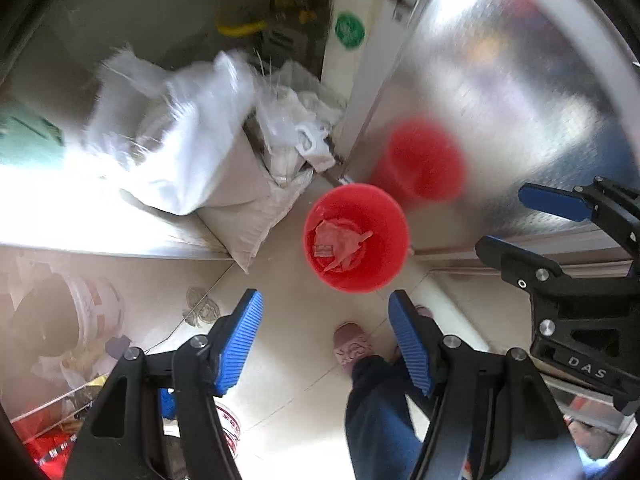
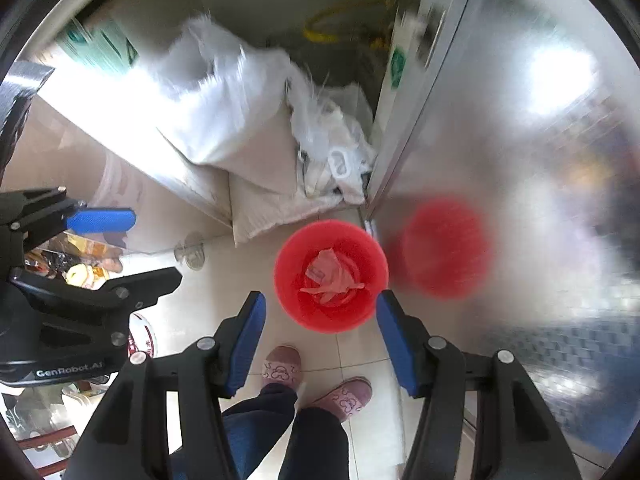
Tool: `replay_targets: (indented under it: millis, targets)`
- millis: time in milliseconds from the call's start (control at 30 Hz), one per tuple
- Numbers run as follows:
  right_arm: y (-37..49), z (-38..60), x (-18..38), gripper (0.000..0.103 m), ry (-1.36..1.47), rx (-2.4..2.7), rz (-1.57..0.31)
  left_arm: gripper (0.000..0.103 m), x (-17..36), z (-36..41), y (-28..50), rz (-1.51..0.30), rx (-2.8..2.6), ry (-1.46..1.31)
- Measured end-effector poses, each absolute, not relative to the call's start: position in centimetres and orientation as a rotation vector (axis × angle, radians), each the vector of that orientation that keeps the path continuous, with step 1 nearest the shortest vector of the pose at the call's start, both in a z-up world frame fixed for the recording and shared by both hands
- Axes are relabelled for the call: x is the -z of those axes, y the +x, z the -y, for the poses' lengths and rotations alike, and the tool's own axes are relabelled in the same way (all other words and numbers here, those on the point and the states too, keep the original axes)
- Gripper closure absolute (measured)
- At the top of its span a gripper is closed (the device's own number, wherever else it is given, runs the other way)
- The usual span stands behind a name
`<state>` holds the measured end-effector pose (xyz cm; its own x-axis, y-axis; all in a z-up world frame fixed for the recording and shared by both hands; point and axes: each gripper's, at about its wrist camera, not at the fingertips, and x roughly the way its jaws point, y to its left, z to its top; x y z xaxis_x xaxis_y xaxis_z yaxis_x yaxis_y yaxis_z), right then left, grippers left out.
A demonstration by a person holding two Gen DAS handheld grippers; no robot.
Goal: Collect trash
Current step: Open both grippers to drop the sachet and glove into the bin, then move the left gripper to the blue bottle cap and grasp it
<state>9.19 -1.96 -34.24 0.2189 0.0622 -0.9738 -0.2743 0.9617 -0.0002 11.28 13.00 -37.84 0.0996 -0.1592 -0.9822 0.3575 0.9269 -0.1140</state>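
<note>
Left hand-held gripper (image 1: 324, 344): jaws spread, nothing between them. Red bin (image 1: 356, 238) stands on the floor, below and ahead of it. Crumpled pink trash (image 1: 340, 242) lies inside the bin. Right hand-held gripper (image 2: 320, 340): likewise released and empty, directly above the bin; judged slightly nearer.

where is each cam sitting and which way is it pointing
Left wrist: on the left tool, aimed down at the red bin; right tool, a slipper and leg show.
Right wrist: on the right tool, facing down; left tool, both slippers show.
Shared: bin, white sacks, metal door.
</note>
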Motion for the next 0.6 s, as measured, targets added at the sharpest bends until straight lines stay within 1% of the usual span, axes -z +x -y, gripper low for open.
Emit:
replay_targets:
  millis: [267, 300, 400, 467, 533, 600]
  targets:
    - [7.9, 1.7, 24.8, 0.046, -0.141, -0.200, -1.271, 0.039, 27.7, -13.9, 10.3, -1.321, 0.391, 0.106]
    - [7.7, 1.7, 23.6, 0.044, -0.137, -0.195, -1.259, 0.039, 26.5, -13.9, 10.1, -1.302, 0.391, 0.103]
    - [7.0, 1.6, 20.2, 0.041, -0.131, -0.164, -1.212, 0.037, 23.4, -14.1, 9.8, -1.259, 0.399, 0.096]
    - [6.5, 1.8, 18.5, 0.038, -0.121, -0.153, -1.182, 0.030, 21.7, -14.1, 9.9, -1.230, 0.396, 0.098]
    - [6.2, 2.1, 17.0, 0.031, -0.129, -0.128, -1.149, 0.028, 20.3, -14.0, 10.0, -1.197, 0.398, 0.108]
    - [5.8, 2.3, 15.5, 0.029, -0.150, -0.103, -1.121, 0.028, 19.0, -13.6, 10.2, -1.174, 0.415, 0.119]
